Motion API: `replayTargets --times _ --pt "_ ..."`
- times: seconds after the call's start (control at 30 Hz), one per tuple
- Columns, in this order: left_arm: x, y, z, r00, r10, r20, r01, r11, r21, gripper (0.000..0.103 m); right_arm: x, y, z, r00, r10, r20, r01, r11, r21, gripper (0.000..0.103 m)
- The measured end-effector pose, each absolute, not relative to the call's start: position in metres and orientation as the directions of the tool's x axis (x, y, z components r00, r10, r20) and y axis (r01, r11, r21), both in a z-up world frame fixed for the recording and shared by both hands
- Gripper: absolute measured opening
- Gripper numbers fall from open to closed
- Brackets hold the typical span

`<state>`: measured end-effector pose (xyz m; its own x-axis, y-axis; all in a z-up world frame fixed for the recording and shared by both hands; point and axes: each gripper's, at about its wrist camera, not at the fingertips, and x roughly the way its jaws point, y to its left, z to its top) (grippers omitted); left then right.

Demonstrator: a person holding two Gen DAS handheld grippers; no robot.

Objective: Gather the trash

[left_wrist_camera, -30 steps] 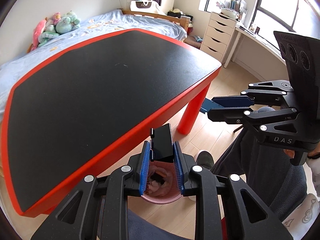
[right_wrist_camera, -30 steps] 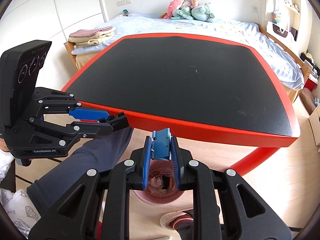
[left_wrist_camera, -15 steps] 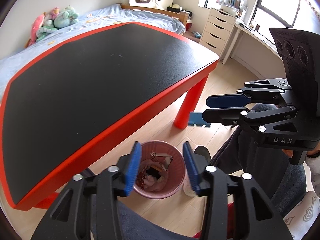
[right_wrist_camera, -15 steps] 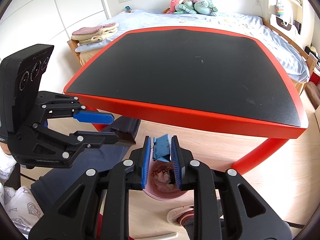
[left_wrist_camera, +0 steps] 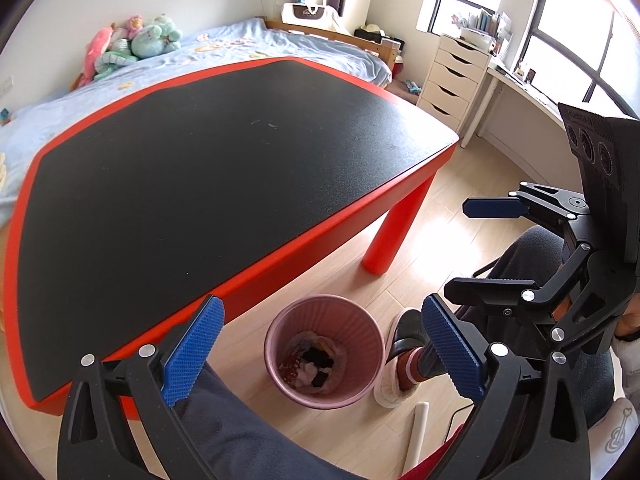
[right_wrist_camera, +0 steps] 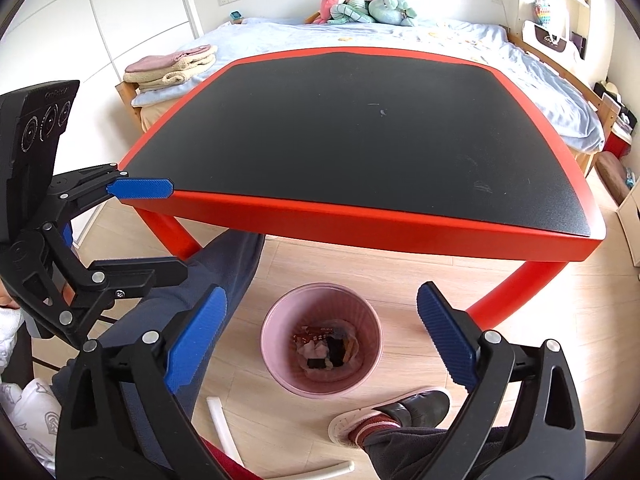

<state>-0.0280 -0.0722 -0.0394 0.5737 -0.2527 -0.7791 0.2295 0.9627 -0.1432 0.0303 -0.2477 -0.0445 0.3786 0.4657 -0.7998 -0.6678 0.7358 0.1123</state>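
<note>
Both my left hand-held gripper (left_wrist_camera: 320, 354) and right hand-held gripper (right_wrist_camera: 320, 336) have just been opening, nothing between the jaws. Trash (left_wrist_camera: 310, 366) lies in the bin (left_wrist_camera: 280, 328) at six o'clock of the counter (left_wrist_camera: 224, 184). My shoe (left_wrist_camera: 402, 332) touches it; a nudge could tip it.

Bin (left_wrist_camera: 322, 350) mouth is open from above, straight drop unobstructed under both grippers, but it's hemmed in: red table edge (left_wrist_camera: 304, 248) overhangs just behind it, table leg (left_wrist_camera: 394, 232) on the far side, person's knee (right_wrist_camera: 224, 276) on one side and shoe (right_wrist_camera: 394, 410) right beside the rim on the other. White tube (right_wrist_camera: 222, 426) lies on the floor near the base. Black tabletop (right_wrist_camera: 360, 140) is bare, with free sweep anywhere across it.
</note>
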Motion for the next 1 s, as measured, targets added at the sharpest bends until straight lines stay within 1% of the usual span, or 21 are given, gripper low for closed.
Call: replayTargets --times 0.17,0.4,0.57,0.77,0.87,1.0 --pt "-0.028 -0.066 -0.038 0.576 -0.251 -0.778 0.211 0.965 -0.155 0.095 0.031 -0.246 -0.042 0.377 0.46 -0.804 -0.661 0.741 0.115 0.096" --pt "-0.021 -0.048 -0.028 0.603 -0.198 -0.773 0.152 0.979 -0.133 0.095 0.043 -0.244 -0.023 0.407 0.469 -0.784 -0.647 0.754 0.115 0.098" --pt "-0.014 -0.031 -0.013 0.646 -0.142 -0.75 0.1 0.99 -0.101 0.095 0.06 -0.237 0.002 0.454 0.473 -0.755 -0.645 0.759 0.088 0.099" --pt "0.003 -0.011 0.006 0.69 -0.105 -0.717 0.063 0.994 -0.085 0.095 0.087 -0.219 0.029 0.5 0.479 -0.721 -0.655 0.754 0.047 0.099" --pt "0.012 -0.004 0.013 0.695 -0.077 -0.715 0.041 0.997 -0.068 0.095 0.103 -0.21 0.035 0.509 0.48 -0.715 -0.653 0.756 0.042 0.099" --pt "0.023 0.006 0.017 0.703 -0.08 -0.706 0.018 0.995 -0.094 0.097 0.121 -0.201 0.034 0.503 0.477 -0.721 -0.654 0.755 0.044 0.1"
